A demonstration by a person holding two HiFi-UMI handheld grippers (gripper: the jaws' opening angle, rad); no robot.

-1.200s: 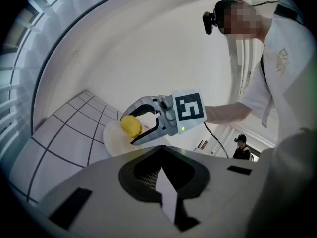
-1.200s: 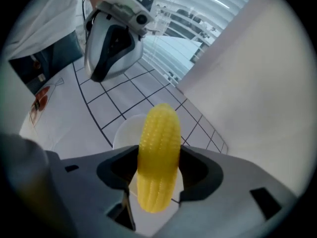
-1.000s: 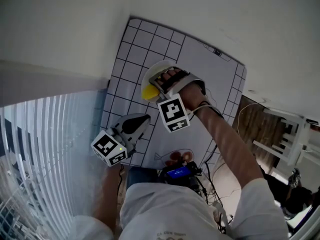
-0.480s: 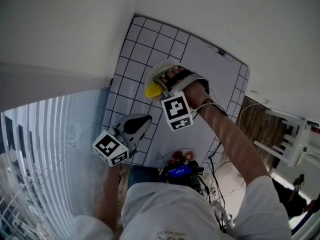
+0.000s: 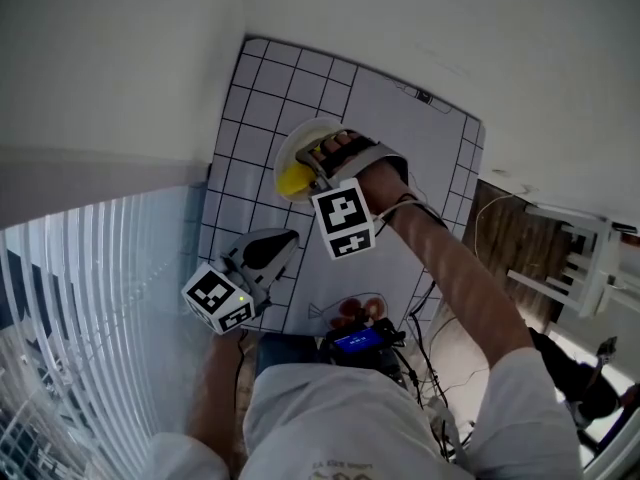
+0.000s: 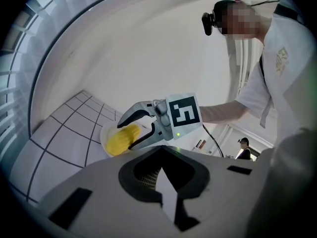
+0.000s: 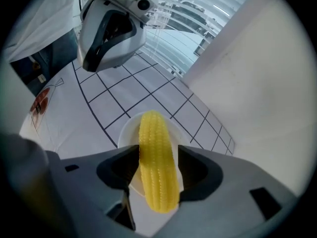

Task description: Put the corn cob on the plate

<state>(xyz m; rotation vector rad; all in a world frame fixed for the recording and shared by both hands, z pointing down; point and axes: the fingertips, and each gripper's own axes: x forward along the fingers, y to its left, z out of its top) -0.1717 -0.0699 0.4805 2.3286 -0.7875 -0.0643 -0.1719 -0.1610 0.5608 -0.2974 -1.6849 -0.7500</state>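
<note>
My right gripper (image 7: 157,155) has its jaws clamped on the corn cob (image 7: 156,133), which hangs over the white plate (image 7: 129,133) on the gridded mat (image 5: 250,98). Whether the cob touches the plate, I cannot tell. My left gripper (image 5: 285,238) is closed on nothing, near the mat's front edge.

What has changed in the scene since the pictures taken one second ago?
Nothing visibly moved, and nothing was taken hold of or let go. The right gripper still grips the corn cob at the plate. The left gripper stays shut and empty by the gridded mat.
</note>
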